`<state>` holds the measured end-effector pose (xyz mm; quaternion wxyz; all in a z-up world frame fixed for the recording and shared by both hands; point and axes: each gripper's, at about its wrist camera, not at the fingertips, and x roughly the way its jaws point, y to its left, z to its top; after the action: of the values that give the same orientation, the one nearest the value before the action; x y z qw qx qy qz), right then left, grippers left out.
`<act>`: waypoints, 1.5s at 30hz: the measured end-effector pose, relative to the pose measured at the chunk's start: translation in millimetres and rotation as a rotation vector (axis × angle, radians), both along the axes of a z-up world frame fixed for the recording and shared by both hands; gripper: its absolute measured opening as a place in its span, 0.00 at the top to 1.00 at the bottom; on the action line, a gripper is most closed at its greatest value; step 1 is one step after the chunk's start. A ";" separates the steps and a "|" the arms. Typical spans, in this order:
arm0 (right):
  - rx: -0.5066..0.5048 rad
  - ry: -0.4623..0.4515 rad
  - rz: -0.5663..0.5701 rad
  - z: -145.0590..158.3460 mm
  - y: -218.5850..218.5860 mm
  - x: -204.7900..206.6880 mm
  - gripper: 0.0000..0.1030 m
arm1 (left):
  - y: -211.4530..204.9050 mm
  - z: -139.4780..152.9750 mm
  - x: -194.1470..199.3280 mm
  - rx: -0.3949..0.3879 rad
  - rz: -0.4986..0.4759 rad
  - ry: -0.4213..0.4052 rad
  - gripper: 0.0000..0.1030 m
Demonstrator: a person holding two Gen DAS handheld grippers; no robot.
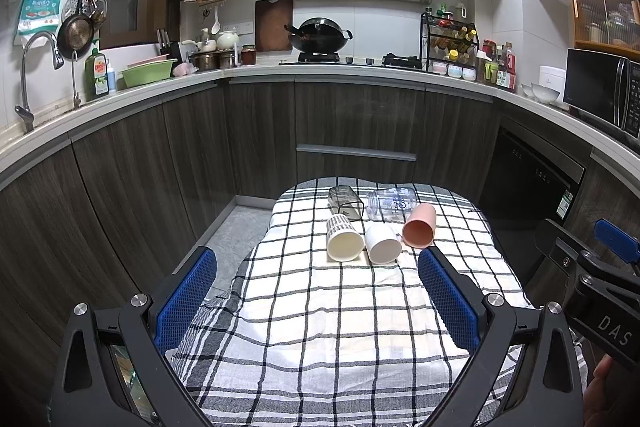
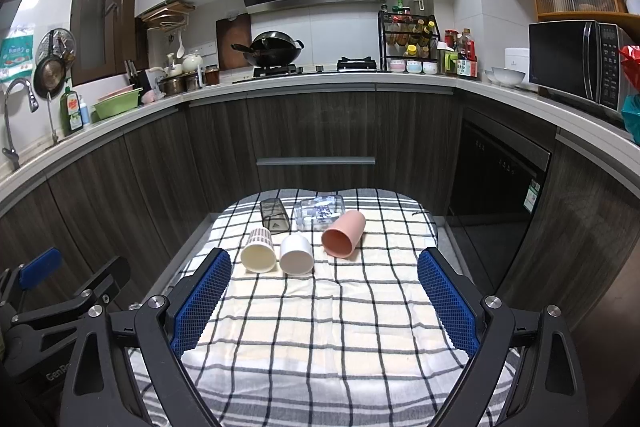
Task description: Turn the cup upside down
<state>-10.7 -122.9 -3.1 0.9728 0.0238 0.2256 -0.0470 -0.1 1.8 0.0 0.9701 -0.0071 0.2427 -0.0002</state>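
Observation:
Several cups lie on their sides on a checked cloth over a small table (image 1: 340, 307) (image 2: 320, 327). A cream patterned cup (image 1: 343, 239) (image 2: 259, 250), a white cup (image 1: 383, 243) (image 2: 296, 253) and a pink cup (image 1: 419, 225) (image 2: 343, 234) form the near row, mouths toward me. Behind them lie a dark smoky glass (image 1: 346, 202) (image 2: 274, 214) and a clear printed glass (image 1: 390, 202) (image 2: 320, 211). My left gripper (image 1: 317, 267) is open and empty, short of the cups. My right gripper (image 2: 325, 269) is open and empty, also short of them.
Dark wood cabinets (image 1: 260, 131) and a kitchen counter (image 1: 320, 69) curve behind the table, with a wok (image 1: 318, 35), a spice rack (image 1: 448, 45) and a microwave (image 2: 576, 61). A dishwasher (image 2: 500, 167) stands right of the table. Grey floor (image 1: 232, 231) shows on the left.

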 end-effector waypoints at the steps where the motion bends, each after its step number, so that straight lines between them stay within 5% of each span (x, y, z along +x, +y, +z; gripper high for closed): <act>1: 0.000 0.000 0.000 0.0 -0.1 -0.1 0.08 | 0.0 0.0 0.2 0.000 0.001 0.000 0.00; 45: 0.006 0.005 0.000 -12.3 -9.2 -9.5 0.08 | -0.4 -1.2 0.0 0.001 0.000 0.001 0.00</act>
<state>-20.2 -132.1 -15.5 0.9722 0.0264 0.2282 -0.0465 0.0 1.3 -1.3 0.9699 -0.0067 0.2432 0.0000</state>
